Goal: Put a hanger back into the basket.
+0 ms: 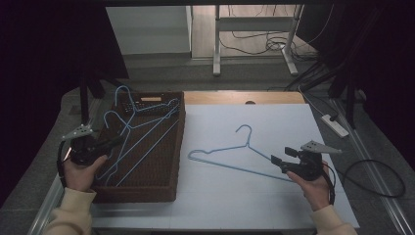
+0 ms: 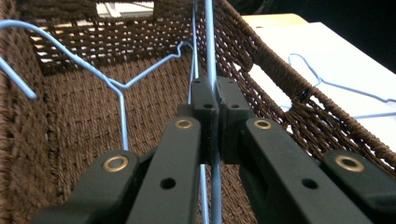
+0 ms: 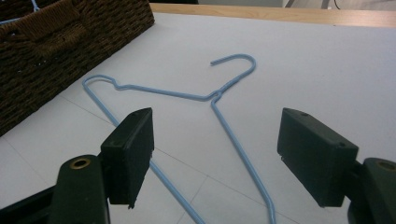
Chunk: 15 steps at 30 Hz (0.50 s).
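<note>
My left claw (image 2: 212, 100) pinches a blue hanger wire (image 2: 208, 42) in the basket (image 2: 275, 74) — right claw (image 3: 215, 156) spread over the worktop hanger (image 3: 187, 95) — lifting risks snagging the tangled neighbouring hangers.

Brown woven wicker basket (image 1: 166, 147) on counter (image 1: 274, 205), left side. Blue wire hangers (image 1: 142, 122) inside basket. Single blue wire hanger (image 1: 230, 155) flat on counter, right of basket.

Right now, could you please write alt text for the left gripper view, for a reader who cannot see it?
The left gripper has its black jaws shut on the wire of a blue hanger inside a brown woven basket. Another blue hanger lies on the white table beyond the basket wall.
</note>
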Tool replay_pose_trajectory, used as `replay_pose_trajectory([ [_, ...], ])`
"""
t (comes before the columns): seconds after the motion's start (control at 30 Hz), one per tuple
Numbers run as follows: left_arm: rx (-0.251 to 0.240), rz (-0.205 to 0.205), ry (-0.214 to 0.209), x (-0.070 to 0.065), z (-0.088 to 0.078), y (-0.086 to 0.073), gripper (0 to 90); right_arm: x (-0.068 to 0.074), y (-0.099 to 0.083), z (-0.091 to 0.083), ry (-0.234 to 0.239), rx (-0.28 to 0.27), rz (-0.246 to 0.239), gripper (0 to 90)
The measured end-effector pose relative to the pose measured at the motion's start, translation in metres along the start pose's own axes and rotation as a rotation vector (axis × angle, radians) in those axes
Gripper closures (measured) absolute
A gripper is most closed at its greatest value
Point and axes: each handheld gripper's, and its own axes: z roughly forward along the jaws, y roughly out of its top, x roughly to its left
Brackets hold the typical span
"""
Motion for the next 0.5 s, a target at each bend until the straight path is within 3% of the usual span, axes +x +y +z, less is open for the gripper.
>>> replay_pose_trajectory([
  [0.33, 0.106, -0.001, 0.015, -0.001, 0.018, 0.003, 87.0, 0.000, 0.000, 0.000, -0.001, -0.001, 0.001, 27.8],
  [0.5, 0.123, -0.008, 0.020, 0.000, 0.022, 0.003, 87.0, 0.000, 0.000, 0.000, 0.000, -0.002, 0.000, 27.8],
])
